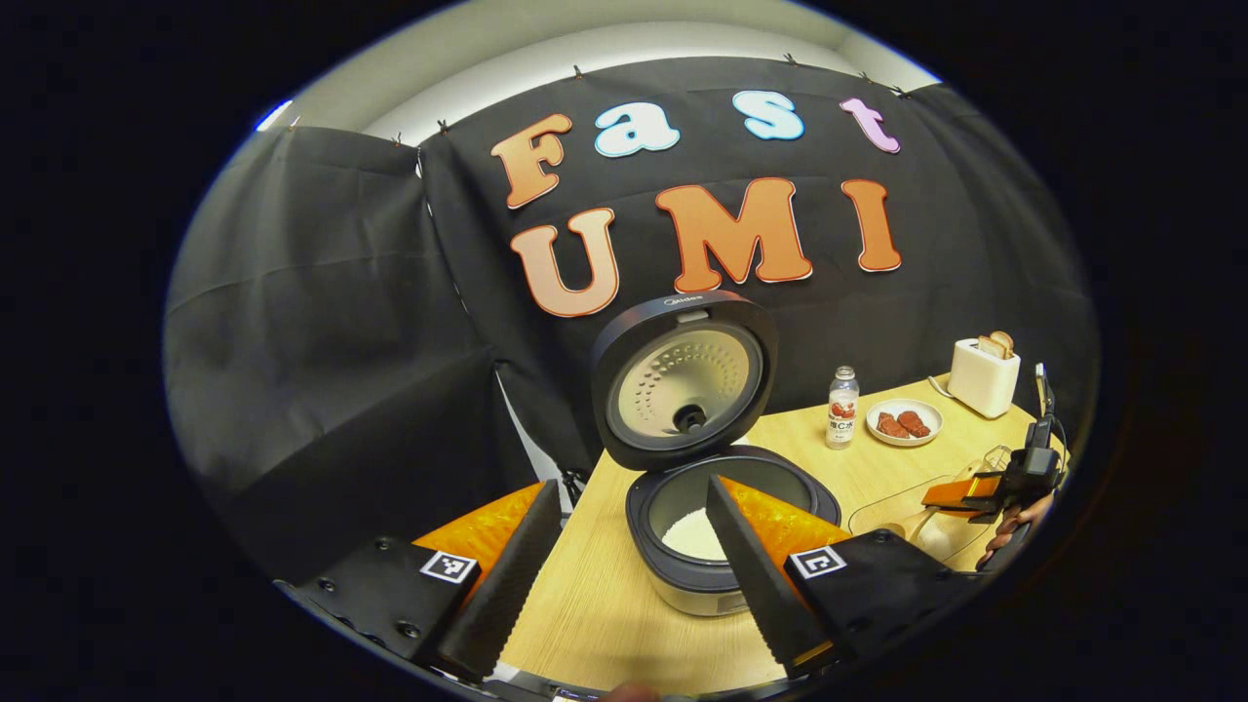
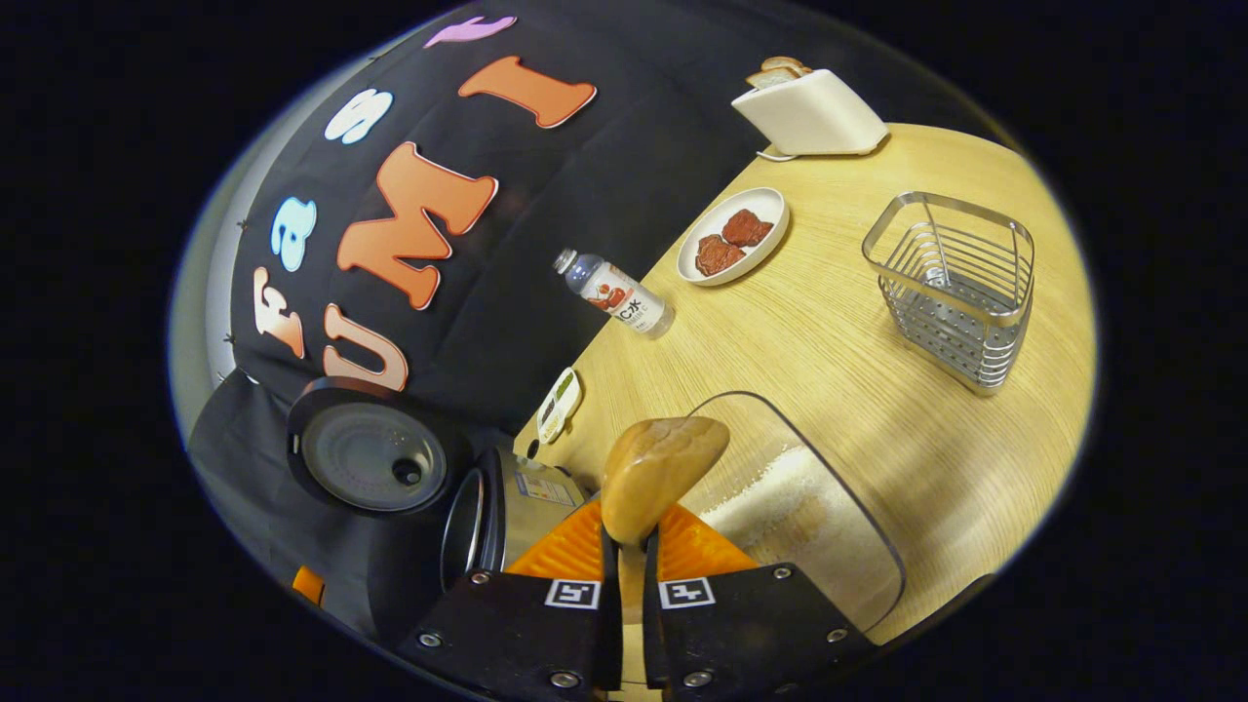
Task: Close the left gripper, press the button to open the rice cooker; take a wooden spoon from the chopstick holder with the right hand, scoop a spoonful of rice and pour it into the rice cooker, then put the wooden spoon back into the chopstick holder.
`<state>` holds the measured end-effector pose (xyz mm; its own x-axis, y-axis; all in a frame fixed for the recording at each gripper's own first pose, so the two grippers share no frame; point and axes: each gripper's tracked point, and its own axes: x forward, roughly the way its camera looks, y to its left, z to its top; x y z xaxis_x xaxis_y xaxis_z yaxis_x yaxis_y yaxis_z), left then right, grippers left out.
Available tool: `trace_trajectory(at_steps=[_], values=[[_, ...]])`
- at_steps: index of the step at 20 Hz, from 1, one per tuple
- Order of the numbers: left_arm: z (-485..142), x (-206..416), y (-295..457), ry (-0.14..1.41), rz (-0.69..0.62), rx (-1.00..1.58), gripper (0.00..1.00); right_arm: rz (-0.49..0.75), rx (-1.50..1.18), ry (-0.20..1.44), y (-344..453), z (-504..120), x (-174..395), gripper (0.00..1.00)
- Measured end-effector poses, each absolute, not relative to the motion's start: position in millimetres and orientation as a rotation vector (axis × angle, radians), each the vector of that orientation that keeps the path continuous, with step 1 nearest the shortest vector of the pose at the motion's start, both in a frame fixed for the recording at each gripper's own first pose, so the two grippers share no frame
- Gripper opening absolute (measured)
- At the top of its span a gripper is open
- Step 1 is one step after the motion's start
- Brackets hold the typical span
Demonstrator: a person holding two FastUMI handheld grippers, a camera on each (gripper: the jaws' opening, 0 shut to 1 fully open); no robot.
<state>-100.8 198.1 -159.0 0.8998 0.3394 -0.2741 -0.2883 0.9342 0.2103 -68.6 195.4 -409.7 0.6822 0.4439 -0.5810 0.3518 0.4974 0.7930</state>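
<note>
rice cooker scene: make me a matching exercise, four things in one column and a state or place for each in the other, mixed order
1. black rice cooker lid
2. light wooden spoon
3. silver wire chopstick holder
4. round white plate

a. holds two reddish pieces
b. standing open
c. clamped in the right tongs
d. has no spoon in it

Pairs: 1-b, 2-c, 3-d, 4-a

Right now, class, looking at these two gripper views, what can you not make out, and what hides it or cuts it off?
- Wooden spoon, right gripper view: its handle is hidden between the right gripper's fingers.
- Rice cooker, left gripper view: part of the rice inside is covered by the left gripper's finger.
- Bottle, left gripper view: its label is too small to read.
- Clear container, right gripper view: its near end is hidden behind the gripper.
</note>
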Motion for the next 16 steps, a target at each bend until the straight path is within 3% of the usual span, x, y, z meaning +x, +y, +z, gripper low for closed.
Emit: trace_trajectory(at_steps=[1,2,5,6,16], values=[[-159,-102,197,0.313,0.328,0.166,0.94,0.068,1.102,0.857,189,-408,-69,0.07],[-159,-101,195,0.311,0.327,0.163,1.00,0.070,1.122,0.850,183,-405,-70,0.07],[-157,-99,189,0.305,0.321,0.156,1.00,0.070,1.214,0.813,165,-393,-62,0.08],[-156,-98,186,0.298,0.319,0.154,0.94,0.069,1.255,0.797,160,-387,-58,0.08],[-128,-100,157,0.172,0.274,0.144,0.94,0.156,1.572,0.676,164,-302,-16,0.08]])
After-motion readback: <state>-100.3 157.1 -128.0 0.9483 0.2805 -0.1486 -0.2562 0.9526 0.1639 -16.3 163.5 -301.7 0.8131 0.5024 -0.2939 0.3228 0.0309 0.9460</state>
